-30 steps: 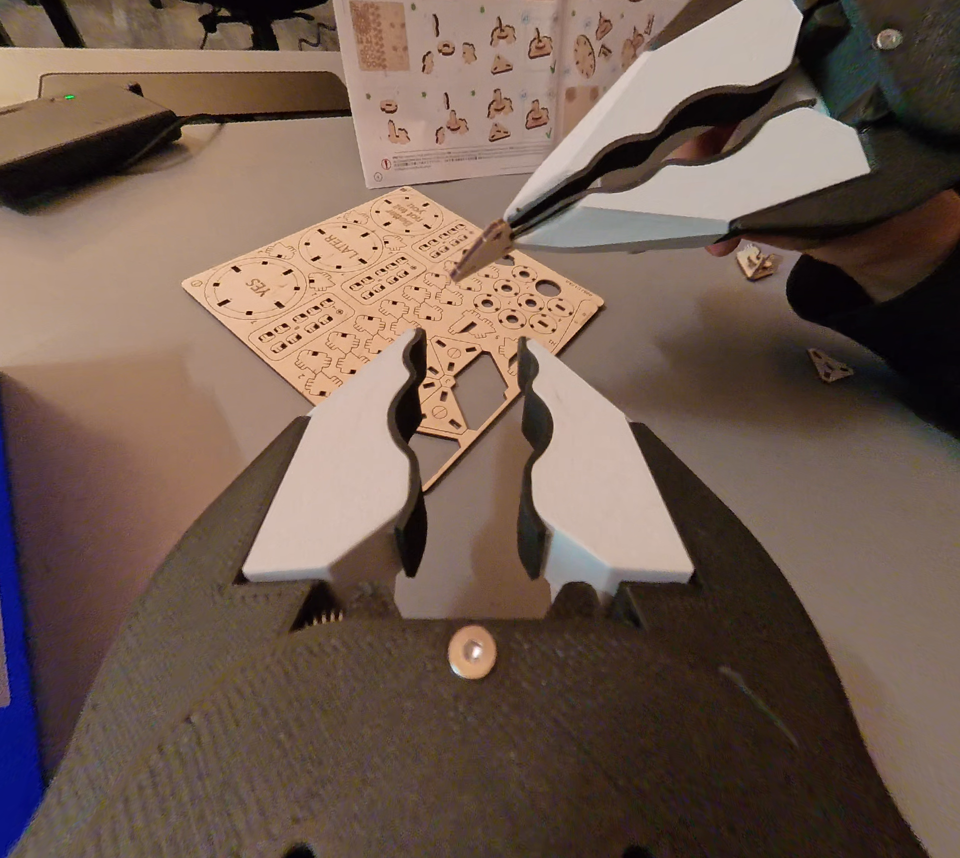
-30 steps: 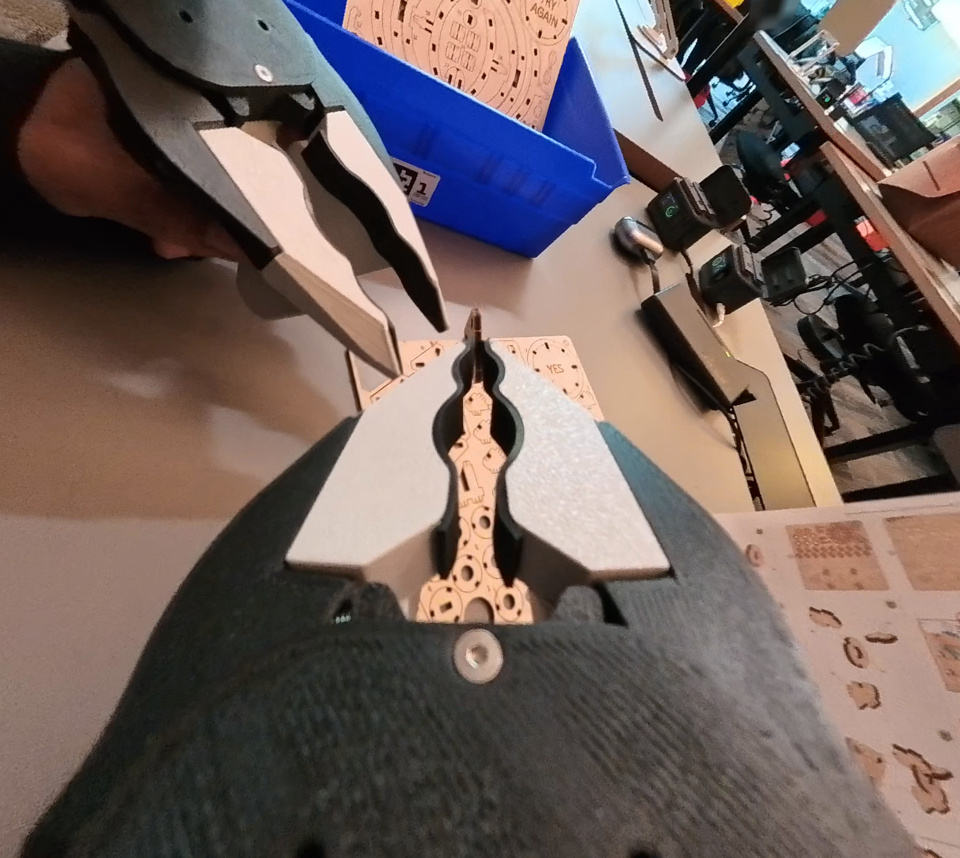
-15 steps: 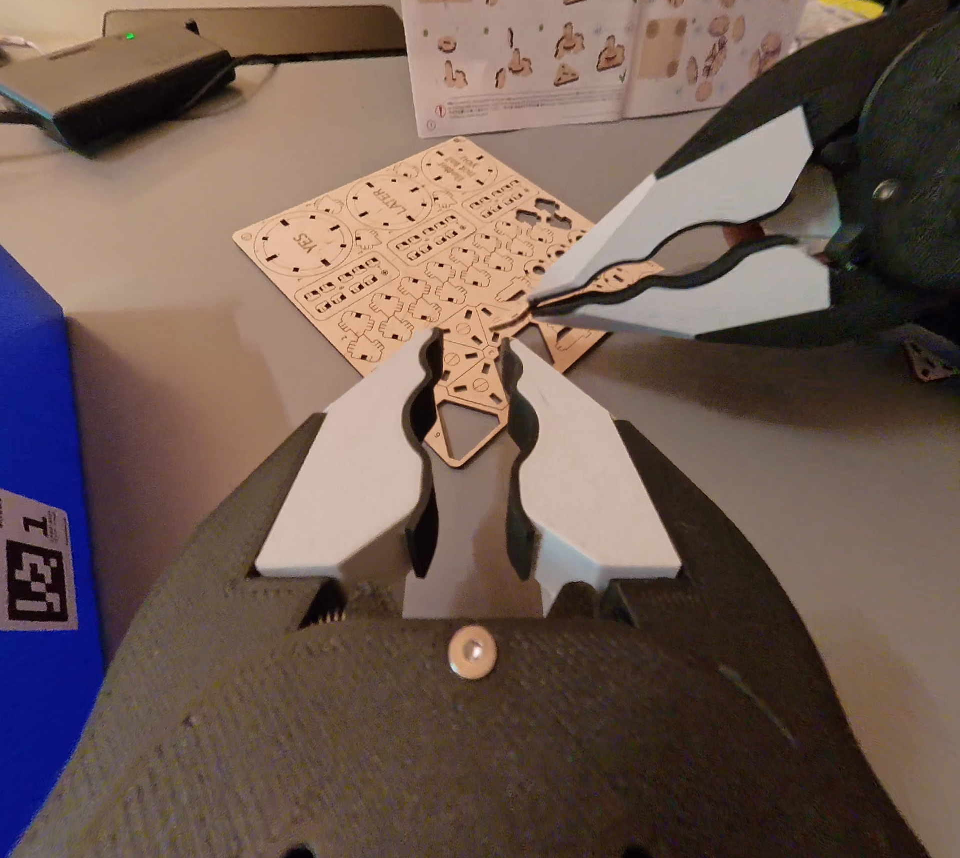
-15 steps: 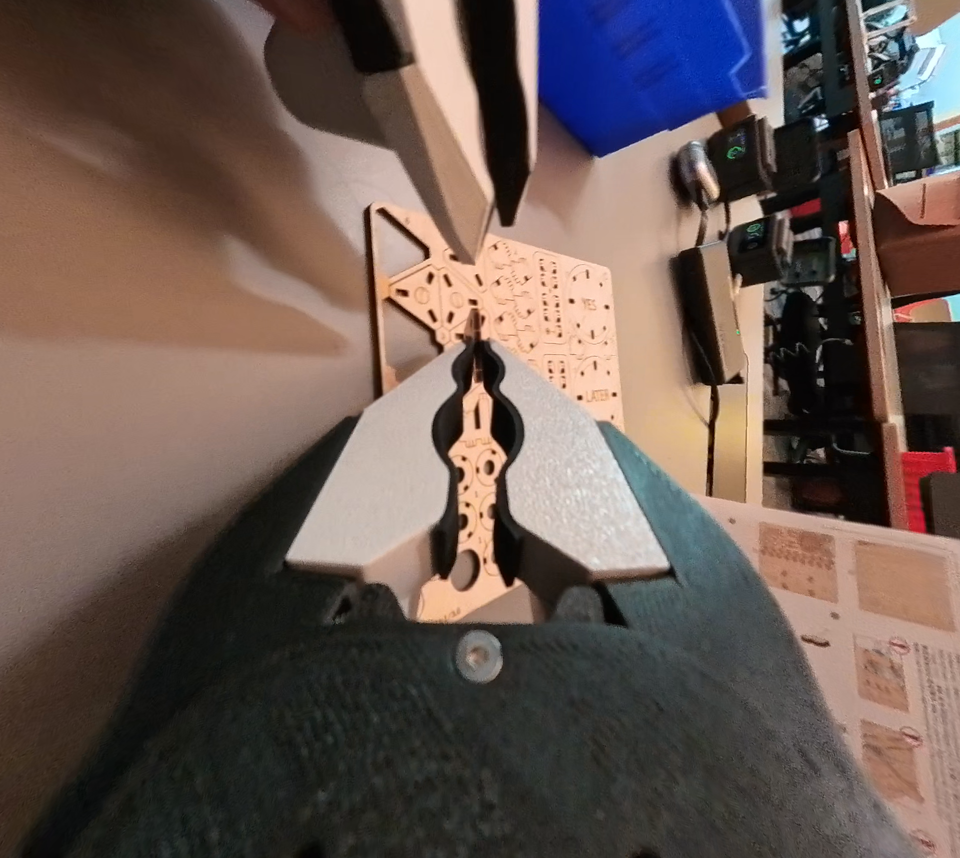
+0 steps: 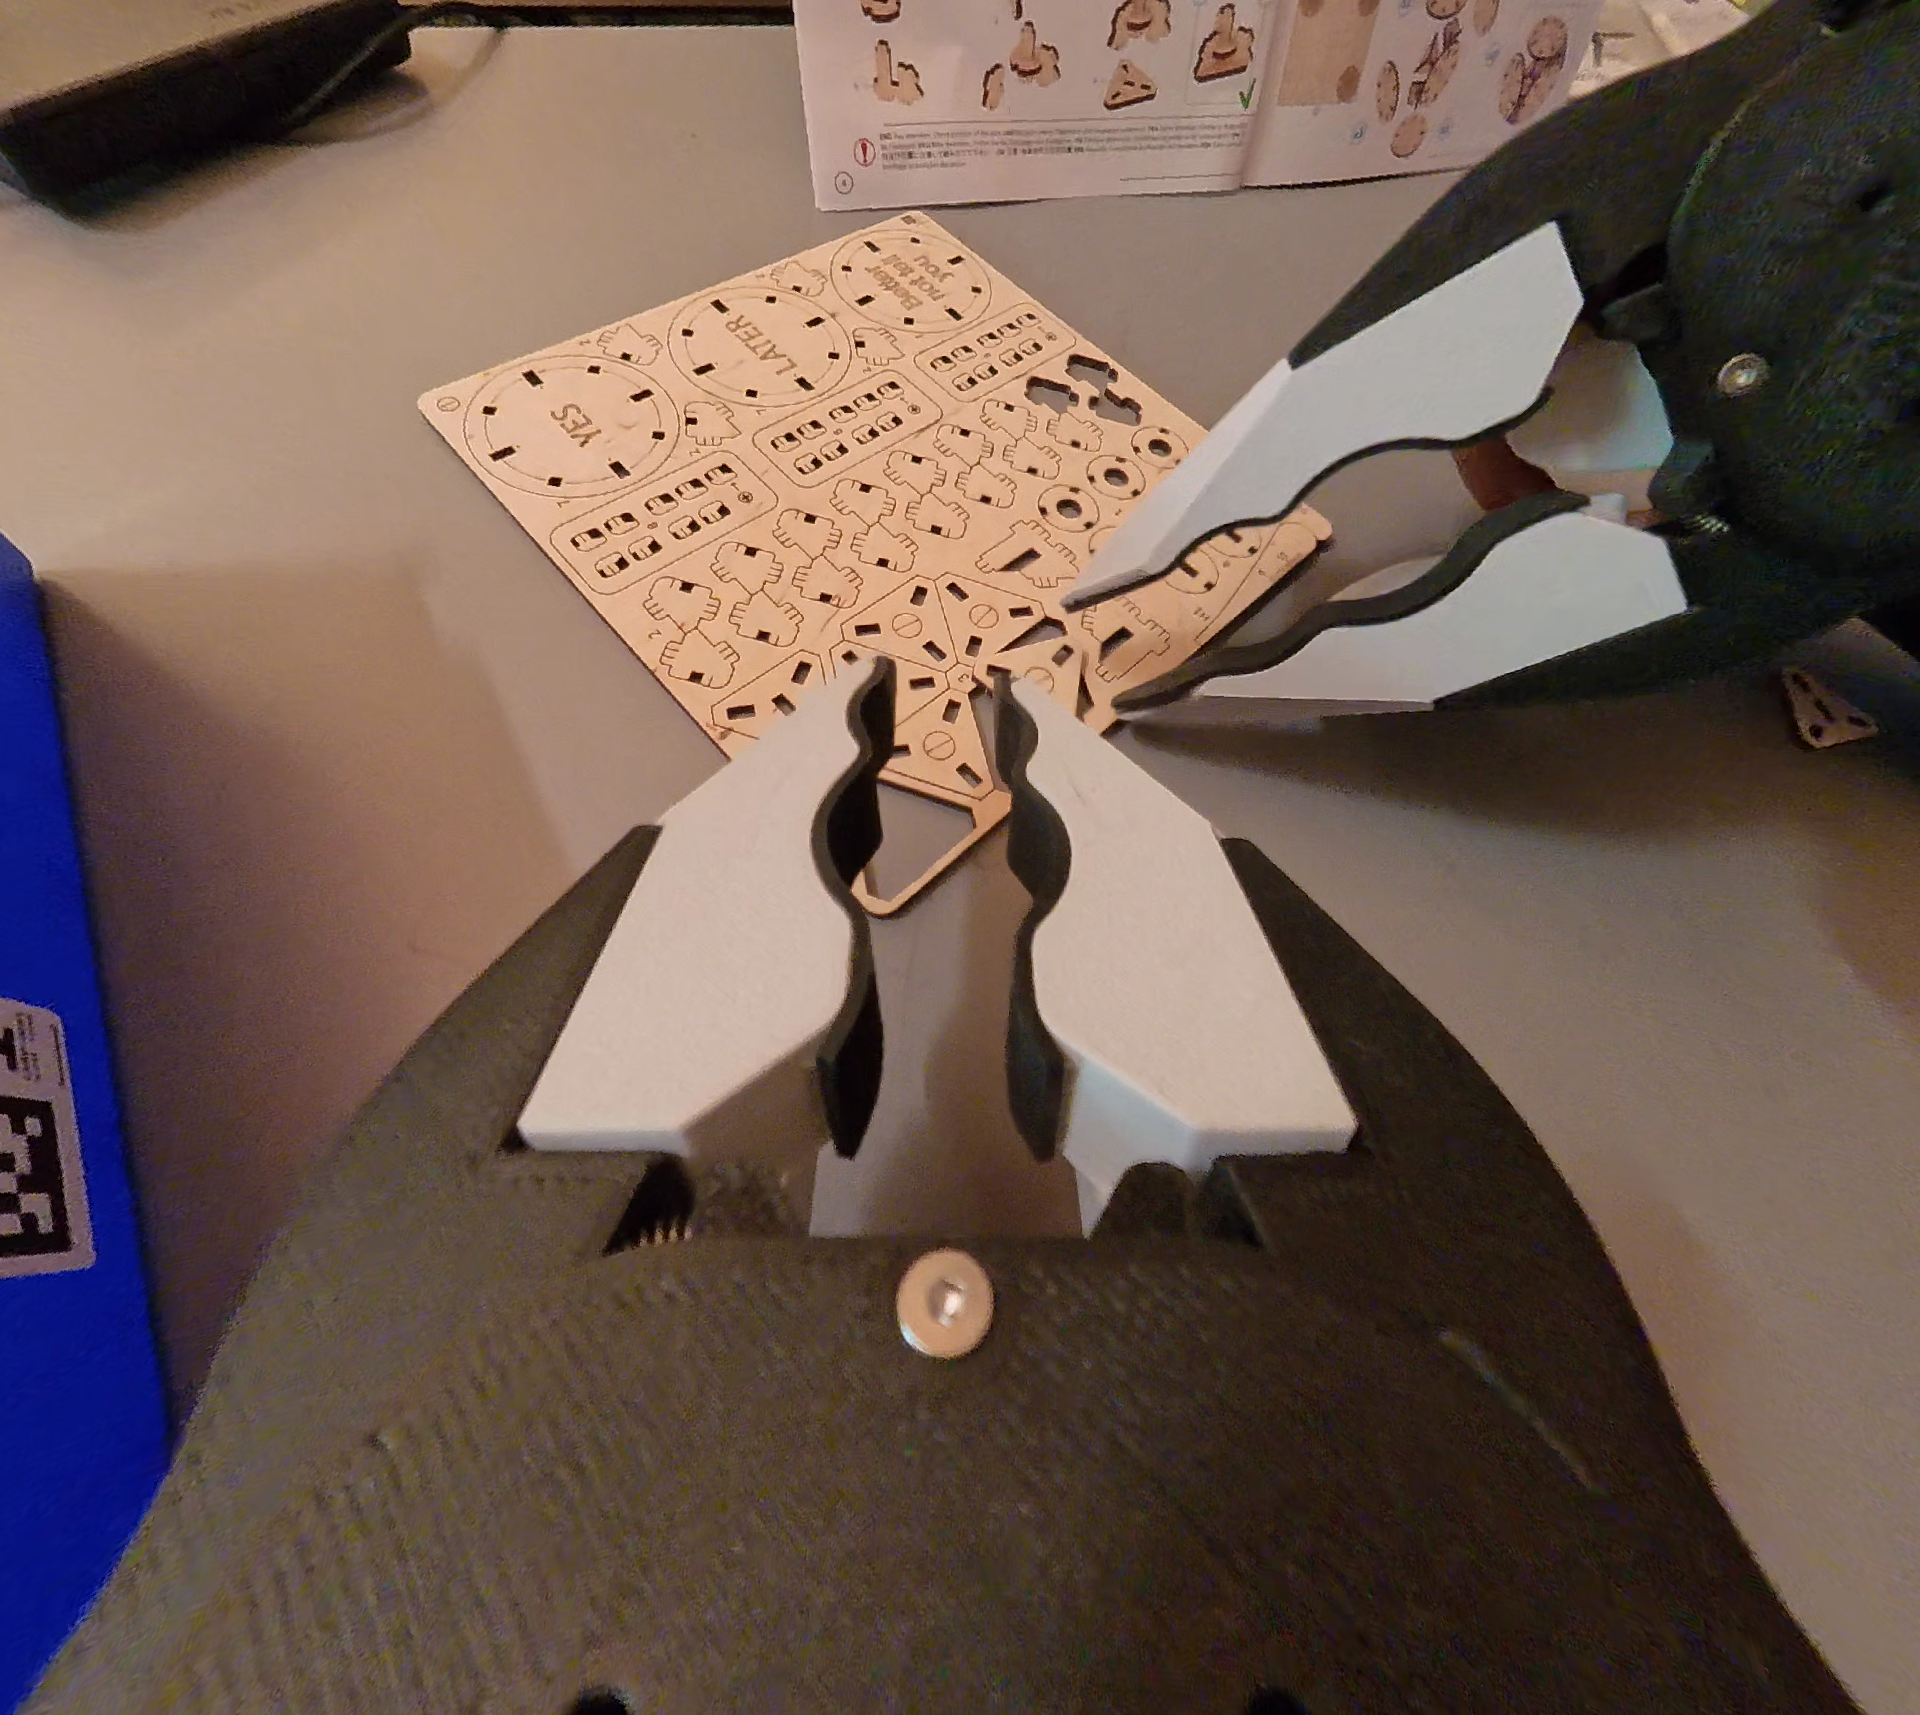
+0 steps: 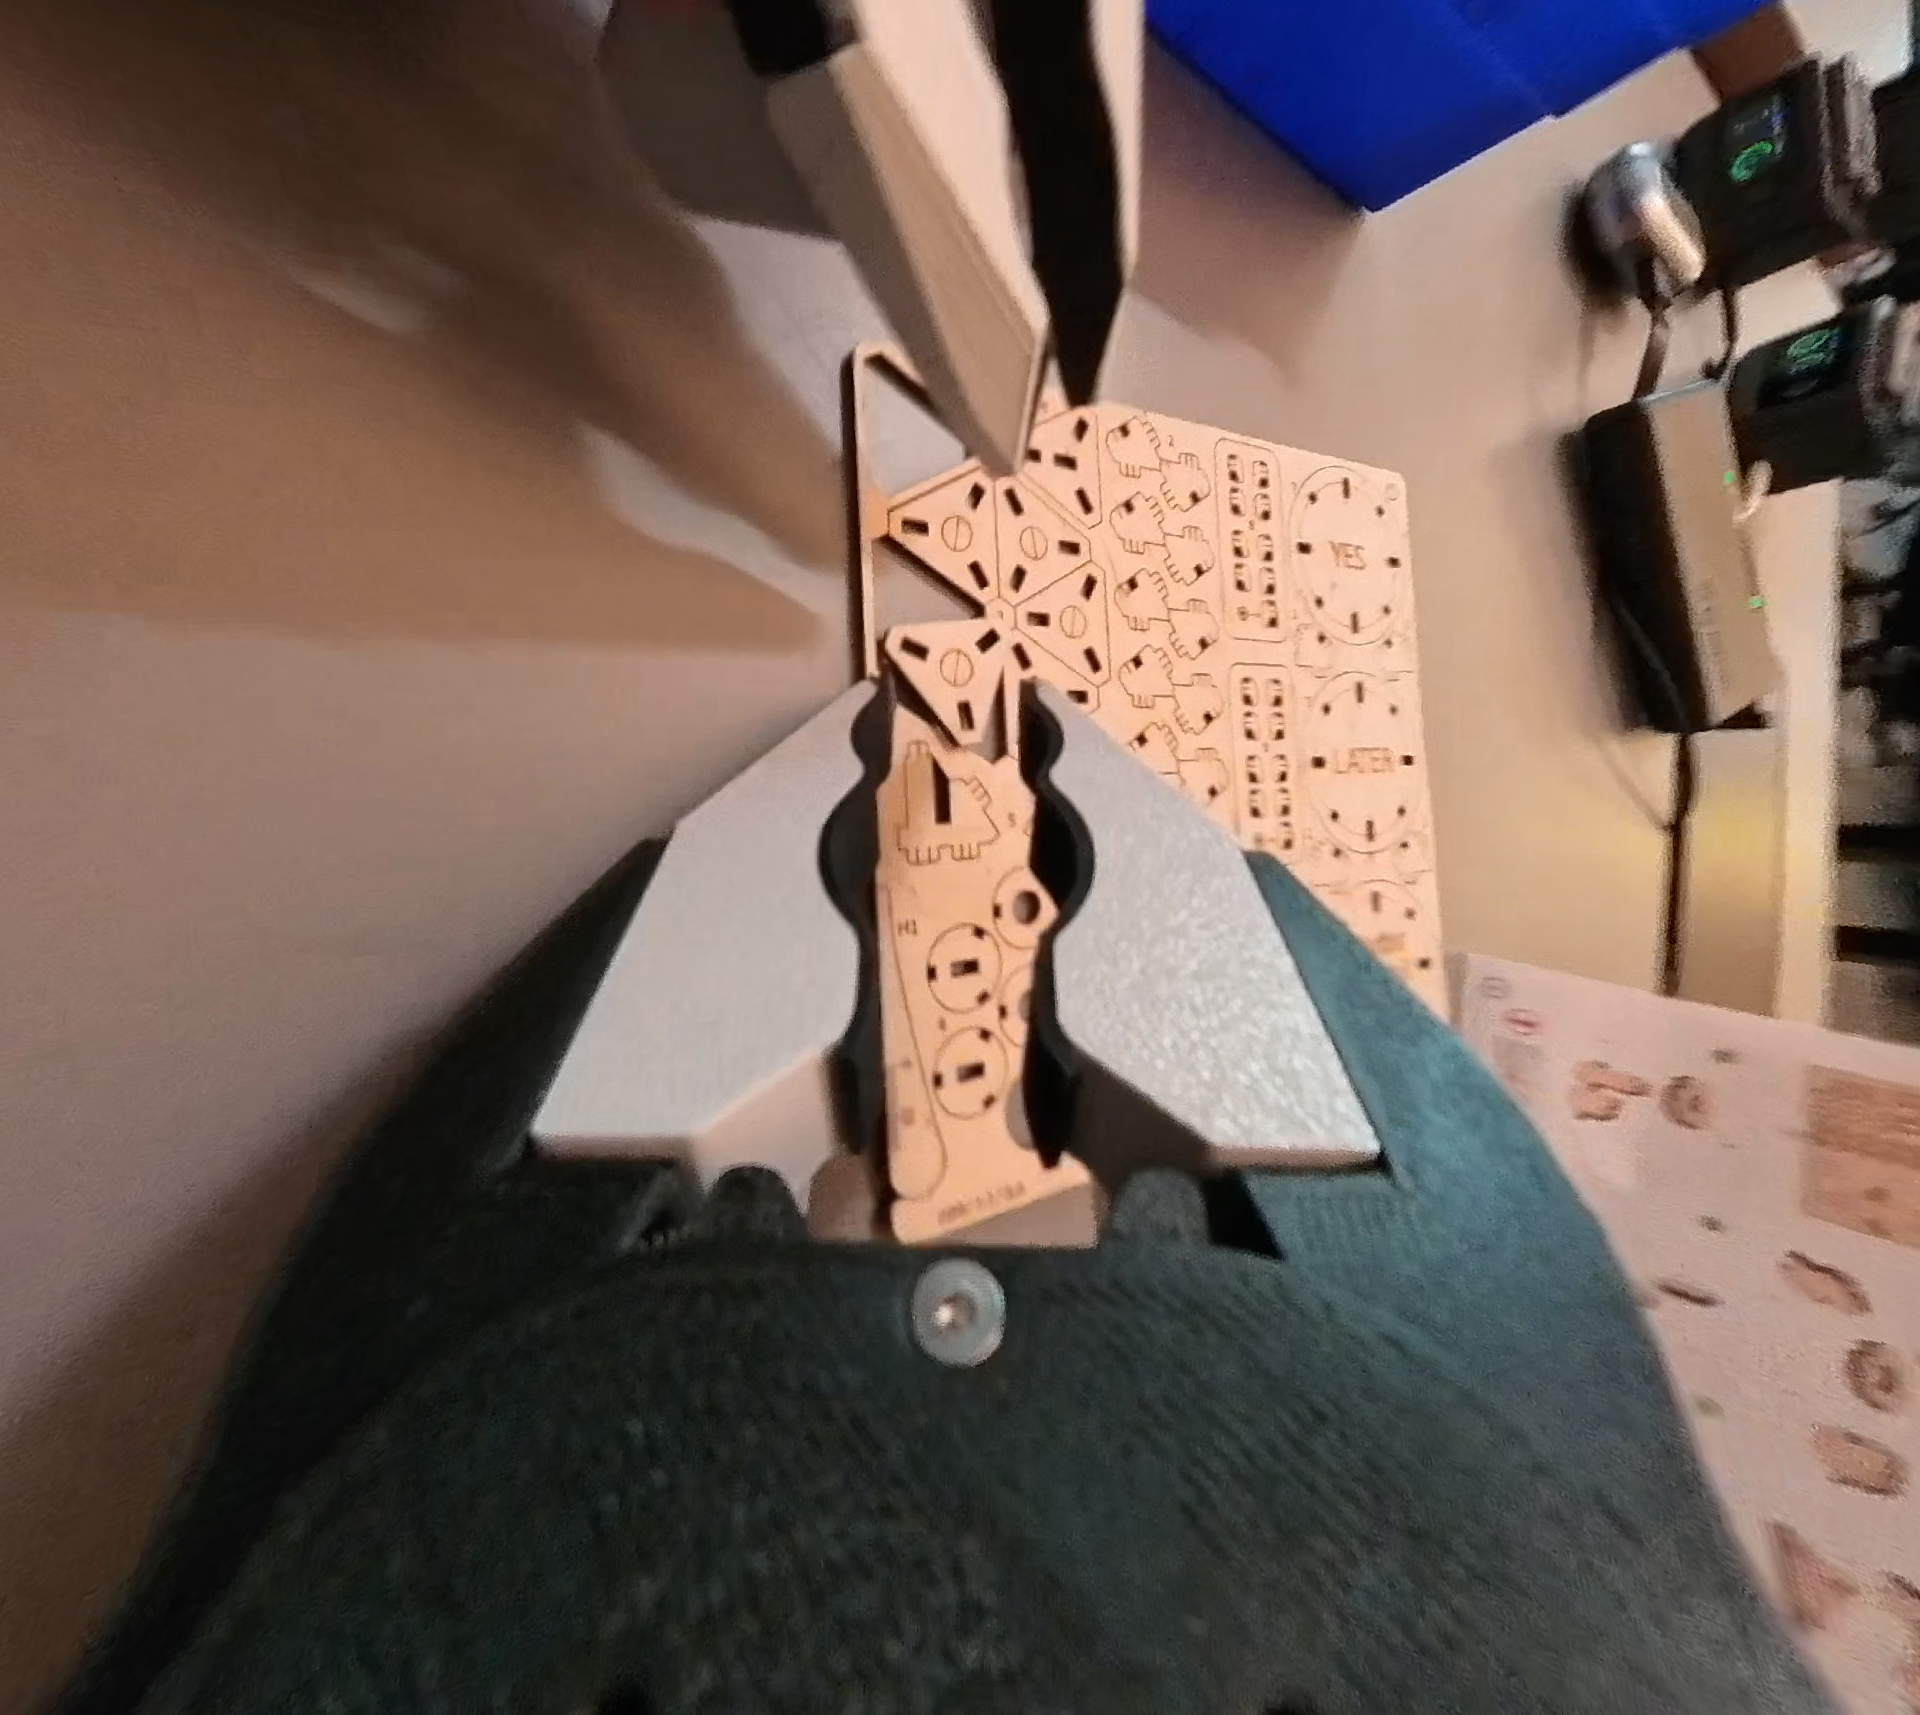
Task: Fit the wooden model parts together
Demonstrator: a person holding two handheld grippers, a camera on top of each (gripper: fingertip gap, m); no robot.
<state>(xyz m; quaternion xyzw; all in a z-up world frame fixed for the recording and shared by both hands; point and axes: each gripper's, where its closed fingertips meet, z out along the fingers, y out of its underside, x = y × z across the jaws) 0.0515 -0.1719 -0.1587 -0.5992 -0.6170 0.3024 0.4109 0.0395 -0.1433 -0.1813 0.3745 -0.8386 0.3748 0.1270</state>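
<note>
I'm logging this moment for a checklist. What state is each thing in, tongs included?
Left tongs: open, tips over the near corner of the sheet, holding nothing.
Right tongs: open, jaws straddling the sheet's right edge.
Thin laser-cut plywood parts sheet: flat on the grey table, some pieces already out.
Small triangular plywood piece: popped loose, tilted.
White instruction booklet: open.
Black power adapter: green light on.

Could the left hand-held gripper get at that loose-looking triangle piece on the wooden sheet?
Probably yes: the left hand-held gripper hovers open right beside the triangle piece, though the right hand-held gripper crowds it.
</note>
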